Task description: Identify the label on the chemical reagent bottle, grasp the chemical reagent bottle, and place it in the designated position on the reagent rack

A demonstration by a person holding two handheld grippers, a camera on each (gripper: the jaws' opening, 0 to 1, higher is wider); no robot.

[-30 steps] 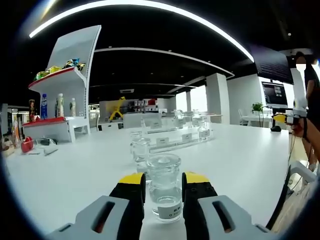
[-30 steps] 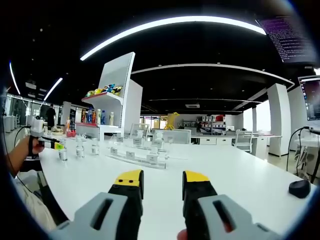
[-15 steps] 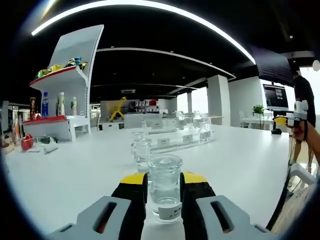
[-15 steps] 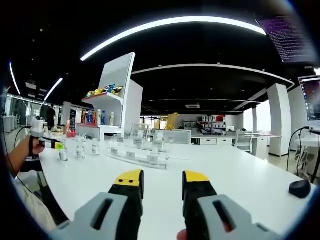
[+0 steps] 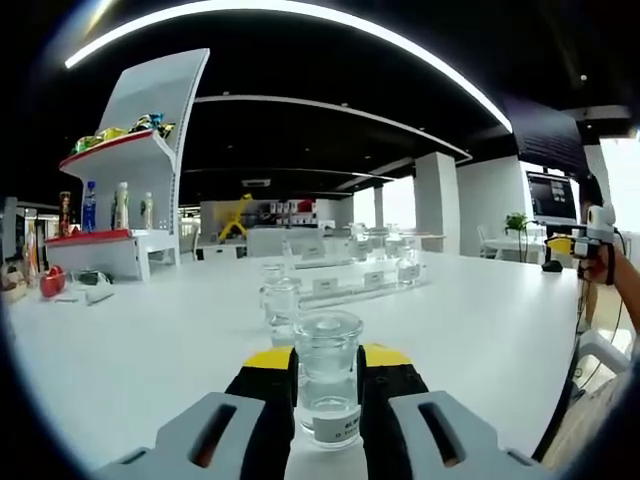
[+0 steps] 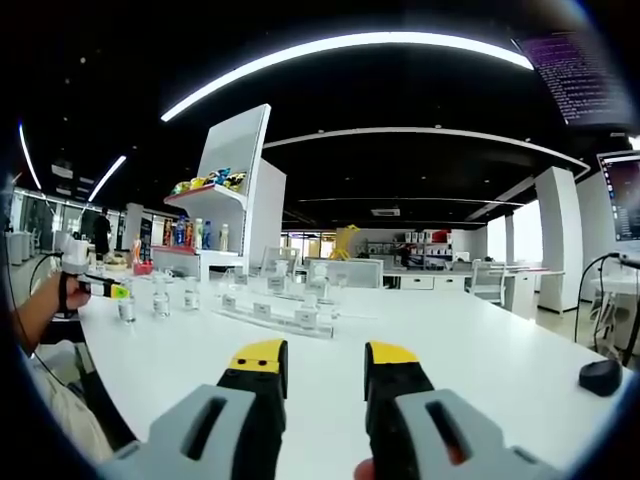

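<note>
Shelves (image 5: 120, 195) stand at the far left of the left gripper view, white, with red edges, carrying bottles and bright packets, and a white table (image 5: 150, 340) runs out from them across the view. Near the middle of that table two more glass bottles (image 5: 281, 305) stand one behind the other, and past them lies a long clear rack (image 5: 355, 283) with small label cards along its front and a few bottles on it. Closest to the camera, the left gripper (image 5: 328, 372) has its yellow-tipped fingers (image 5: 268, 362) closed against both sides of an upright clear glass bottle (image 5: 328, 385) with a wide stopper and a white label low on its front, its text too small to read. At the far right edge a hand holds the other gripper above the table edge. In the right gripper view, the left gripper appears small at the left, held by a hand beside some bottles, with the rack (image 6: 270, 312) further along the table; the right gripper (image 6: 322, 368) hangs over bare table, its fingers well apart and holding nothing
</note>
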